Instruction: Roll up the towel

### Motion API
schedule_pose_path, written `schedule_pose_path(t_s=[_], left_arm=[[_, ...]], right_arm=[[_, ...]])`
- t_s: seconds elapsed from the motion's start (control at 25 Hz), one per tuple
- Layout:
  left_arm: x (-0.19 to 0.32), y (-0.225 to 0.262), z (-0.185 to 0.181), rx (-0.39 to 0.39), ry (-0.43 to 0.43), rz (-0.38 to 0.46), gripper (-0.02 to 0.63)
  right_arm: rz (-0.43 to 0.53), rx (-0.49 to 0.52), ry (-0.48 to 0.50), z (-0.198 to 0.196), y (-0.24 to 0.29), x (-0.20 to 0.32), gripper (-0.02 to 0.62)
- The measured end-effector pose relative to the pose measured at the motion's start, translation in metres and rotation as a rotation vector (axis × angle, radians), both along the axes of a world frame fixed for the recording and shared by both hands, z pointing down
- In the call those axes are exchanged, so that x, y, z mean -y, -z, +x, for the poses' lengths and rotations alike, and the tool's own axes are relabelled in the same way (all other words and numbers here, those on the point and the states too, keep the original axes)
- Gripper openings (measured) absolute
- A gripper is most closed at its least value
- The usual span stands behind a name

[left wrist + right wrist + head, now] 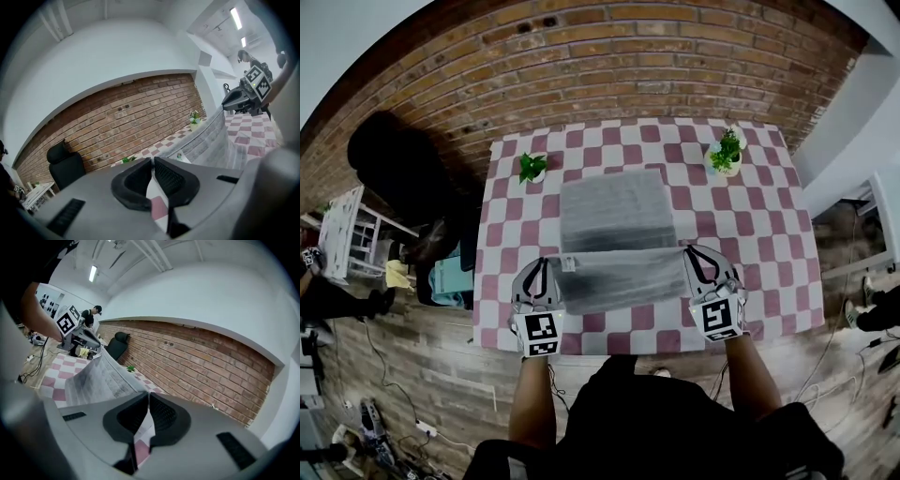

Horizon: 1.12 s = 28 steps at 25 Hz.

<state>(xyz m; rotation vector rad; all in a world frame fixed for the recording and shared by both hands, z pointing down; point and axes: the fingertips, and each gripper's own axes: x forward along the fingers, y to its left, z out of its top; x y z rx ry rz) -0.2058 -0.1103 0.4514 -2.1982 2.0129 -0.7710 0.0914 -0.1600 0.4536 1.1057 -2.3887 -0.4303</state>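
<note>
The near edge of the towel [617, 220] is pinched tight by the left tool [547, 263] and the right tool [691, 250].

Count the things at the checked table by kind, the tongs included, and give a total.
Towel: 1
Potted plants: 2
Tongs: 2, left tongs and right tongs, each shut on a near corner of it
Total: 5

A lab-like workroom: brick wall [609, 56], checkered bench [769, 234], office chair [398, 159], cables [384, 375] across the floor [441, 347], strip lights [236, 18].
</note>
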Motion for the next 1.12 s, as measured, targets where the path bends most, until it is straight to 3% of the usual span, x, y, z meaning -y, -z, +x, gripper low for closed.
schedule_pose_path(t_s=[0.48,1.12], left_arm=[[0.088,-0.036,-0.029,0.033,-0.037,-0.074,0.023],[0.187,-0.095,-0.055,0.043,-0.09,-0.14,0.023]], right_arm=[[-0.092,-0.04,-0.068,-0.027,-0.039,0.079,0.014],[-0.117,-0.115,-0.096,-0.058,-0.085,0.185,0.014]])
